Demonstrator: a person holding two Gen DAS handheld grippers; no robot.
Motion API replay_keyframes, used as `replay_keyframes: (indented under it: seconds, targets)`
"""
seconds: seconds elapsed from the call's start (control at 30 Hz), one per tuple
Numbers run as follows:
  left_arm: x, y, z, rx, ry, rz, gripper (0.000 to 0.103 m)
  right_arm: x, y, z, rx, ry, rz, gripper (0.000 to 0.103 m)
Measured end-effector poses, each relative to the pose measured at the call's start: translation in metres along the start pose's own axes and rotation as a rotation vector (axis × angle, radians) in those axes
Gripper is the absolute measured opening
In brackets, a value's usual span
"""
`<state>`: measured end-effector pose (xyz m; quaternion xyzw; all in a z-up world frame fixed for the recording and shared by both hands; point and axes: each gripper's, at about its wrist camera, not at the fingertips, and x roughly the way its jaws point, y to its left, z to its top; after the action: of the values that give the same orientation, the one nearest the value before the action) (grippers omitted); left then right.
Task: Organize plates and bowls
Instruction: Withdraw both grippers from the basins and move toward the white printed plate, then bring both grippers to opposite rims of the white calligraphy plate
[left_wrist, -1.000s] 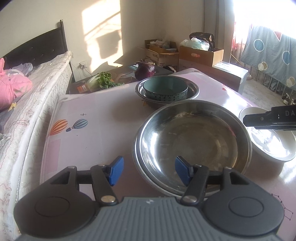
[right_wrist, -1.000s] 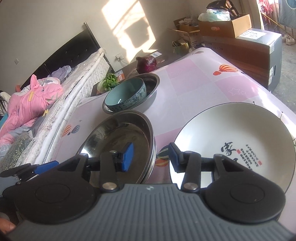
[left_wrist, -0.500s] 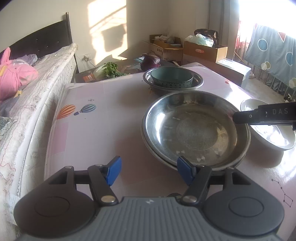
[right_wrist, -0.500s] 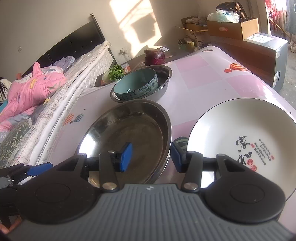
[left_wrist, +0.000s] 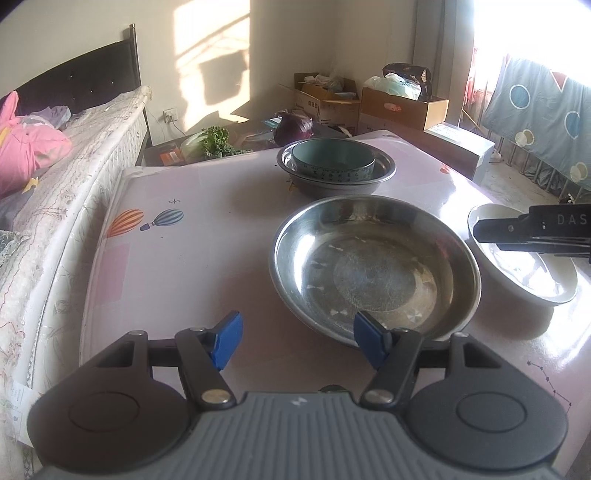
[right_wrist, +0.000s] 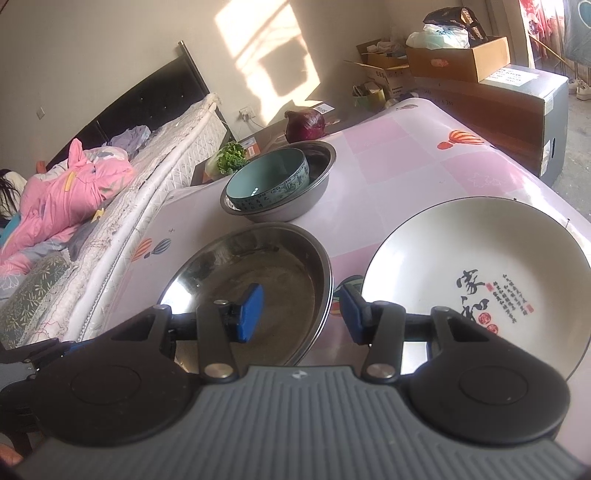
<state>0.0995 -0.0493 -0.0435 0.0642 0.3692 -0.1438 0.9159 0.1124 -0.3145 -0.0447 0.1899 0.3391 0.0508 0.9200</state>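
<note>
On the pink worktop (left_wrist: 177, 258) a wide steel basin (left_wrist: 375, 269) sits beside a white plate (right_wrist: 476, 280) with black calligraphy, and further back a teal ceramic bowl (left_wrist: 332, 158) rests inside a smaller steel bowl (left_wrist: 384, 171). The left claw (left_wrist: 297, 341) hangs with its blue pads apart over bare worktop, at the basin's near rim and gripping nothing. The right claw (right_wrist: 301, 312) is also apart and empty, its pads straddling the basin's right rim, one over the basin and one beside the plate.
</note>
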Motion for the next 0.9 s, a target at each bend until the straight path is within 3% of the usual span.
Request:
replay_keyframes:
  seconds: [0.3, 0.63, 0.9]
  targets:
    - [-0.012, -0.025, 0.012, 0.024, -0.033, -0.076, 0.068, -0.033, -0.034, -0.001, 0.078, -0.051, -0.019, 0.046]
    - [-0.017, -0.084, 0.013, 0.08, -0.058, -0.209, 0.068, -0.075, -0.082, -0.002, 0.119, -0.109, -0.087, 0.046]
    - [0.0, -0.131, 0.0, 0.015, -0.029, -0.256, 0.067, -0.102, -0.124, -0.004, 0.131, -0.126, -0.14, 0.046]
